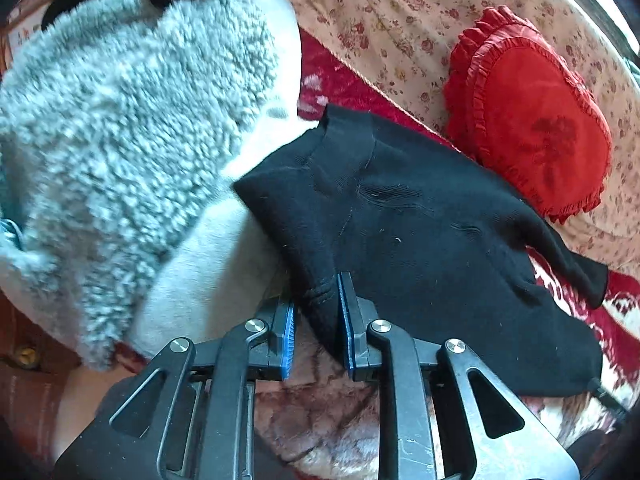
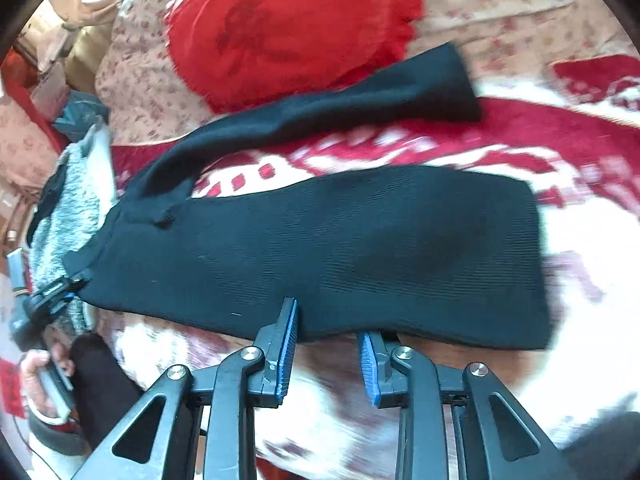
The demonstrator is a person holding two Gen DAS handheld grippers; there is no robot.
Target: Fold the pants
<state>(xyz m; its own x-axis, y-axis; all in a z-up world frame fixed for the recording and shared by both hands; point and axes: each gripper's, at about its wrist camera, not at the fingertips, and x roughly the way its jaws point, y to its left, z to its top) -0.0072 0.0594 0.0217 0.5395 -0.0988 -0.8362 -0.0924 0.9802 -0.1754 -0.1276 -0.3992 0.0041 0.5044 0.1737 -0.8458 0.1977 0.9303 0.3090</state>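
Black knit pants (image 1: pixel 420 220) lie on a red and white blanket (image 1: pixel 576 300). My left gripper (image 1: pixel 318 296) is shut on a bunched fold of the pants near the waist corner, with the cloth pinched between its blue pads (image 1: pixel 346 312). In the right wrist view one leg of the pants (image 2: pixel 340 248) lies flat across the blanket (image 2: pixel 400 152), and the other leg (image 2: pixel 360 96) angles away onto a red pillow (image 2: pixel 280 28). My right gripper (image 2: pixel 329 320) is open at the near edge of the flat leg, pads apart and gripping nothing. The left gripper (image 2: pixel 60 288) shows at the far left.
A grey fleece garment (image 1: pixel 120 120) with white lining is heaped left of the pants. The red heart-shaped ruffled pillow (image 1: pixel 532 120) rests on a floral sheet (image 1: pixel 400 20) behind them. A person's hand (image 2: pixel 40 364) holds the left gripper's handle. Clutter (image 2: pixel 48 60) sits at the far left.
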